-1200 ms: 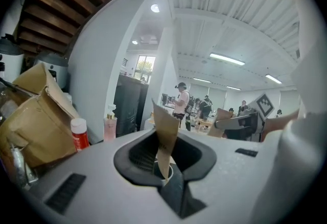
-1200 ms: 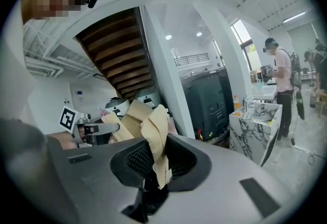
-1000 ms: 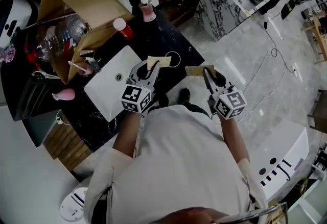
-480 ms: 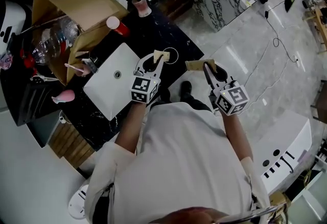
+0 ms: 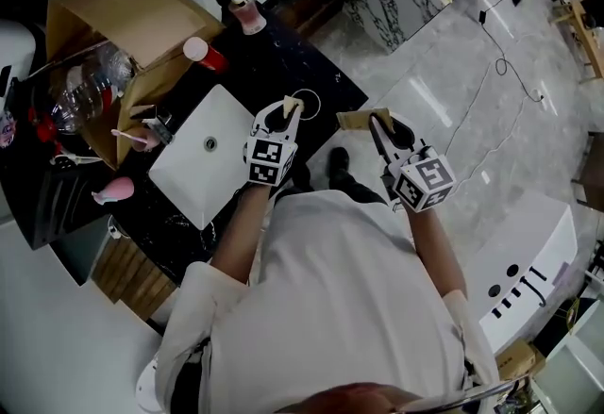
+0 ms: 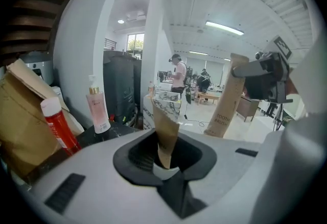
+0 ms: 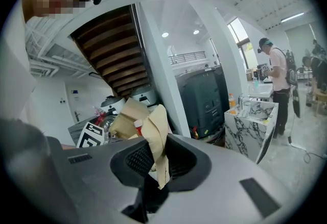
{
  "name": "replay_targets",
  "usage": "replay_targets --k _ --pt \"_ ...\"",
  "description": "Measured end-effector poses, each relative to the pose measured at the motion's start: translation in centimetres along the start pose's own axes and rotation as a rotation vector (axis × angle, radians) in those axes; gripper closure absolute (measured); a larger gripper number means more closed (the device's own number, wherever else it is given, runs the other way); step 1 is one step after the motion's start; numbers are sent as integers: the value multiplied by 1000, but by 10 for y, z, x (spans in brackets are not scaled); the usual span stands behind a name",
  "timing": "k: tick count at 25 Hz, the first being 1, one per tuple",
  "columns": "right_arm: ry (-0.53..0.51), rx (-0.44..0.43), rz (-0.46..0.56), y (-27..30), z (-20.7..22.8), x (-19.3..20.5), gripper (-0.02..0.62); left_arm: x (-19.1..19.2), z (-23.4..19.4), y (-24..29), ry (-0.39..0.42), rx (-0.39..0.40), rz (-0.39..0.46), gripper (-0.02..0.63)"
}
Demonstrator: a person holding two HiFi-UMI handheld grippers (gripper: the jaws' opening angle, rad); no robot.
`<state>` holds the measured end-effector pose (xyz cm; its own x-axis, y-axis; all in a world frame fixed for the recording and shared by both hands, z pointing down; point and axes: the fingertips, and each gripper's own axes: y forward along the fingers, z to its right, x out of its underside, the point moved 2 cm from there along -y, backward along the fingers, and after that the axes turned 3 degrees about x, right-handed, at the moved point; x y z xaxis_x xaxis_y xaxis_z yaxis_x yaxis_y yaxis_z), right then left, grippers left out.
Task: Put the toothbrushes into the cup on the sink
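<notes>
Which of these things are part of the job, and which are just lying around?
Job: left toothbrush pack, right toothbrush pack, cup, sink.
Lying about: pink pump bottle, red bottle, cardboard box, plastic bottle.

Black counter; sink, cup, can, pump bottle

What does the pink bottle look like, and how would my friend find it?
Find the white sink in the black counter, then look past it to the counter's far edge, near the big brown paper bag. The pink bottle stands upright there. It is pale pink with a pump on top, while the red can beside it has a flat white cap.
</notes>
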<state>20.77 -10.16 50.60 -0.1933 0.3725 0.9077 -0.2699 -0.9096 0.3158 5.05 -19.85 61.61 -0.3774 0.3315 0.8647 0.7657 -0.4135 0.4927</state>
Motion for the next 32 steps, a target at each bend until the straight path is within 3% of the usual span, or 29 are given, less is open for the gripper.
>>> replay_targets --k 5,10,20,32 --pt "5 13 -5 -2 0 3 528 5 -1 5 -9 3 -10 518" --pt "5 12 -6 -1 -1 3 528 2 -3 3 -39 7 7 448" --pt "-22 -39 24 14 -11 -19 528 -9 -7 -21 -87 -7 57 433" --pt "-88 -162 12 54 -32 -32 528 -16 -22 -69 -166 -122 131 433"
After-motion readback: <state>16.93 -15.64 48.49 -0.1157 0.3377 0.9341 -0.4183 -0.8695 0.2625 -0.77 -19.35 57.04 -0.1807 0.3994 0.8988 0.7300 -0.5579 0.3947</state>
